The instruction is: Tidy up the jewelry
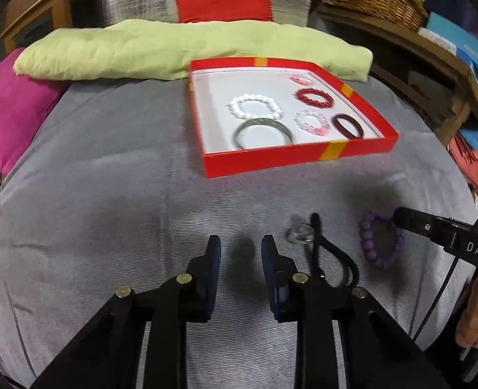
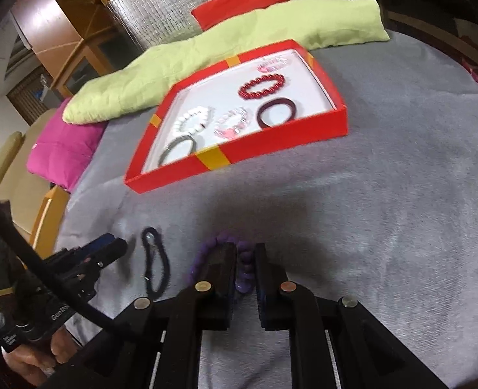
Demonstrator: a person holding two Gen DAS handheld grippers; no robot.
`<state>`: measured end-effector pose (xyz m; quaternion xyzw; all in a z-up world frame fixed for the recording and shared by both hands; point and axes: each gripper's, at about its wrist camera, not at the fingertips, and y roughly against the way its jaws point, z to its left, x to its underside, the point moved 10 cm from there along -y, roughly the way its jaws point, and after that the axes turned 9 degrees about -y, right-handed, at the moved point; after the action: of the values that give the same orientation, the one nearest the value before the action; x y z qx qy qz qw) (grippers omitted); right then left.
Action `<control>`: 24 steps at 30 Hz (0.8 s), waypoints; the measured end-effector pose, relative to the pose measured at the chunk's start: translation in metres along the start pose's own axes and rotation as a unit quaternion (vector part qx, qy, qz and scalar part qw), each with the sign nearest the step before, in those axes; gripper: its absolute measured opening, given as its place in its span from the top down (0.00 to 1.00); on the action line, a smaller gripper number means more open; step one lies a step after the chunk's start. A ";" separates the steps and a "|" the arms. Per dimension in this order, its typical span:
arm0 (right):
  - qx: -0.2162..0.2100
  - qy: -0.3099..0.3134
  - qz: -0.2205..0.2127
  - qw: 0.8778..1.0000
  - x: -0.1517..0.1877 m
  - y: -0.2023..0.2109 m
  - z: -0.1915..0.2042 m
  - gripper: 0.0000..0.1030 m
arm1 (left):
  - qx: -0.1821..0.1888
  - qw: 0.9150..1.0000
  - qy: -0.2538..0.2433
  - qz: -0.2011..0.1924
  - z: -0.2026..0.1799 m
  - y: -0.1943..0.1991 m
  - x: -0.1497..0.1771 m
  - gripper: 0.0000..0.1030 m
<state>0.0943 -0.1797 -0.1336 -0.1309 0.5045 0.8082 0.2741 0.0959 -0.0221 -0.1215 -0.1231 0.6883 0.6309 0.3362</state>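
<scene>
Gripping purple bead bracelet (image 2: pixel 243 267), right tool (image 2: pixel 246 254); loop elongated toward camera.

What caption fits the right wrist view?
Right gripper closes around purple bead bracelet on grey cloth; red tray of bracelets beyond.

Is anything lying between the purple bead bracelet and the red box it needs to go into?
Nothing visible. Bare grey cloth lies between the purple bracelet, at the right claw, and the red box; only its low front wall must be cleared.
</scene>
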 end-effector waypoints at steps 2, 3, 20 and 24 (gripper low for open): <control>-0.002 -0.005 -0.012 1.000 -0.004 0.003 0.003 0.88 | 0.010 1.000 0.010 -0.006 0.002 0.003 -0.001 0.74; 0.001 -0.008 -0.019 1.000 -0.006 0.004 0.003 0.88 | 0.018 1.000 0.016 -0.008 0.002 0.004 -0.002 0.73; 0.000 -0.045 0.024 0.999 -0.003 0.008 -0.025 0.81 | -0.001 0.998 -0.062 0.003 -0.044 -0.013 -0.006 0.44; 0.001 -0.041 0.026 0.999 -0.002 0.009 -0.027 0.81 | -0.013 0.997 -0.076 0.013 -0.043 -0.017 -0.003 0.69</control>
<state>0.0894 -0.2074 -0.1382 -0.0844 0.4968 0.8195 0.2730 0.0950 -0.0664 -0.1343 -0.0699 0.6541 0.6515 0.3779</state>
